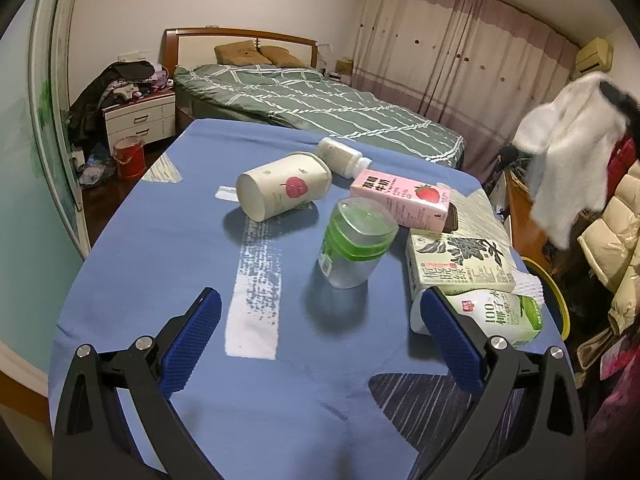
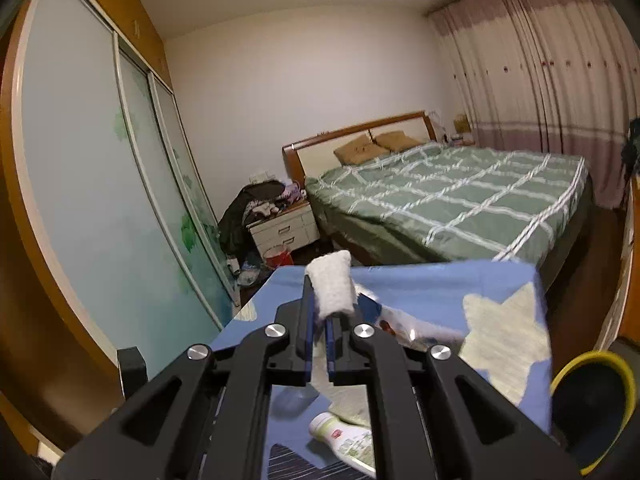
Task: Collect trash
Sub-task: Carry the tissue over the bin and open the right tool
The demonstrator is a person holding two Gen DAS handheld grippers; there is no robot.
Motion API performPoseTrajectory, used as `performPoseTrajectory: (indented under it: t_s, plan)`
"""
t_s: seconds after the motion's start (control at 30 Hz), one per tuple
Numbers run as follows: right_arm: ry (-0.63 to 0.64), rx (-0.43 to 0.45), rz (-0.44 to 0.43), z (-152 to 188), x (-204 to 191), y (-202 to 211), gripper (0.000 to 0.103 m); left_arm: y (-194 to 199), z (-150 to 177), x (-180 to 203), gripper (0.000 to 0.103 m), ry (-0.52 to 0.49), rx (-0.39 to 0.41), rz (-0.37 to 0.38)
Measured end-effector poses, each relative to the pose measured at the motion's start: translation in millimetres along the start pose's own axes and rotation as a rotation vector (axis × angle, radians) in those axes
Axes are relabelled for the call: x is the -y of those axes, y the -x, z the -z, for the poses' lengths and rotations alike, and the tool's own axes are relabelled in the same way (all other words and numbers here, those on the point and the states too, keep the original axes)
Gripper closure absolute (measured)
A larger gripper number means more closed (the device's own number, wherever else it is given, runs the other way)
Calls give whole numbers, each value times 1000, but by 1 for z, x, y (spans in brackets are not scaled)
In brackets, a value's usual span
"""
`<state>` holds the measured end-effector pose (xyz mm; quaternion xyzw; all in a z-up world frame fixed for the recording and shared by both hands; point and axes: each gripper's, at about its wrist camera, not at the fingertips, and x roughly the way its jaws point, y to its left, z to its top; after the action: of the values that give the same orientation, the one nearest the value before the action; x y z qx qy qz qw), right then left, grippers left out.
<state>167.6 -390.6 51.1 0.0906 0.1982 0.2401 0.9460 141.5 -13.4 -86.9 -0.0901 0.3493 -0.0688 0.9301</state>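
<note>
The left gripper (image 1: 320,344) hung low over a table covered with a blue cloth (image 1: 160,240), its blue-padded jaws wide apart with nothing between them. Ahead of it the trash lay scattered on the cloth: a clear plastic cup with green bands (image 1: 354,240) was tilted near the middle, a white paper cup with a red fruit print (image 1: 282,190) lay on its side just beyond it, and a small white bottle (image 1: 340,157) lay on its side behind the paper cup. To the right, a pink strawberry milk carton (image 1: 400,197) lay flat, a green tea carton with leaf drawings (image 1: 456,262) lay just nearer than it, and a white and green coconut drink carton (image 1: 496,314) lay nearest, partly hidden behind the gripper's right finger. A yellow-rimmed bin (image 1: 558,292) stood off the table's right edge. High on the right of the left wrist view, a crumpled white tissue (image 1: 568,152) was seen in the air, well above the table. In the right wrist view the right gripper (image 2: 318,312) had its jaws together, clamped on that white tissue (image 2: 332,284), which stuck up past the fingertips; the view was blurred. Below the gripper lay the blue cloth (image 2: 420,280) and the coconut drink carton (image 2: 344,436), and the yellow-rimmed bin (image 2: 592,364) showed at the lower right. A bed with a green checked cover (image 1: 320,108) stood beyond the table.
</note>
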Motion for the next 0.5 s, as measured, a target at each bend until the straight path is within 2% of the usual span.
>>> performPoseTrajectory:
  t_s: [0.07,0.1,0.17,0.2,0.23,0.27,0.3,0.33,0.37,0.4,0.43,0.47,0.5]
  plan:
    - [-5,39,-29,-8,3,12,98,0,0,4,5,-11,0,2]
    - [11,44,-6,-9,3,15,98,0,-1,6,5,-16,0,2]
    - [115,-3,119,-6,-9,9,98,-1,-1,8,5,-20,-1,5]
    - [103,-42,62,-4,-7,5,98,0,-1,8,5,-21,-1,7]
    - [47,-54,-40,-3,0,7,98,-1,-1,8,5,-21,-2,8]
    - [12,-47,-93,-3,5,10,98,-1,-1,9,5,-21,-3,8]
    - [20,-23,-48,0,6,14,98,-2,0,9,5,-20,-7,7]
    - [85,-29,66,4,0,11,98,-2,0,9,5,-20,-10,8]
    - [131,-98,99,9,-3,1,98,-3,0,9,5,-22,-11,9]
    - [101,-139,26,11,0,-3,98,-2,0,10,5,-25,-10,8]
    - [46,-157,-111,12,4,-2,98,-2,0,10,5,-26,-8,8]
    - [14,-131,-214,11,6,5,98,-2,0,9,5,-24,-7,8]
    - [22,-107,-206,10,5,9,98,-3,0,8,5,-19,-9,9]
